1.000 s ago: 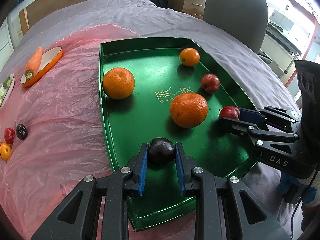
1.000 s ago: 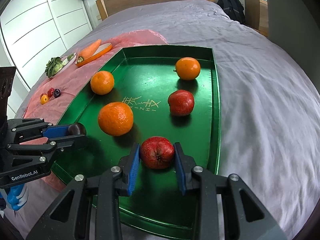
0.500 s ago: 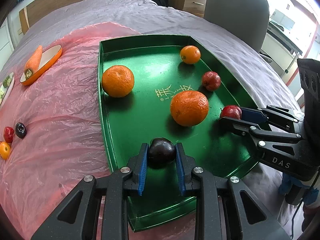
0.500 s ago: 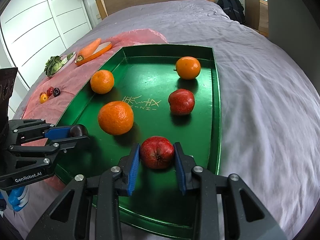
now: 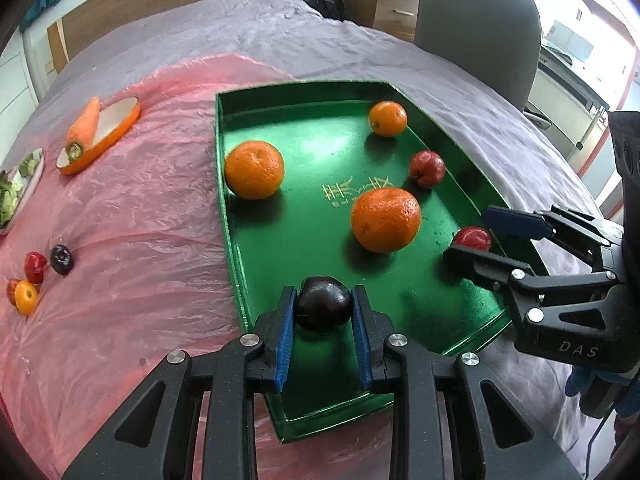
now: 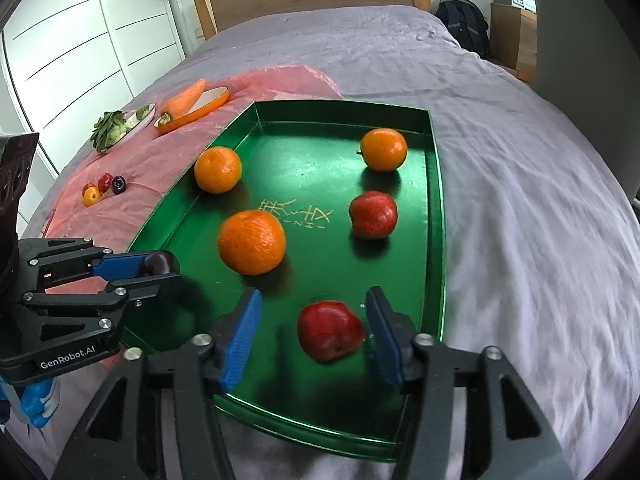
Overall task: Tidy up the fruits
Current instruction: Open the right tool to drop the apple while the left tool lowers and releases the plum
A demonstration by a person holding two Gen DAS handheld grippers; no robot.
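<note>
My right claw (image 6: 312, 336) has just sprung wide, and the red apple (image 6: 330, 330) sits loose between its pads at six o'clock in the green tray (image 6: 434, 216). My left claw (image 5: 324, 312) is clamped on the dark plum (image 5: 323, 308) at the tray's seven o'clock corner. Next I'd release the plum there; whether it already touches the tray floor I can't make out.

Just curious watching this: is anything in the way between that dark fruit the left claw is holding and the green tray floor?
Nothing visible. The left gripper is shut on the dark plum over bare floor of the green tray; the nearest large orange sits farther in, clear of it.
</note>
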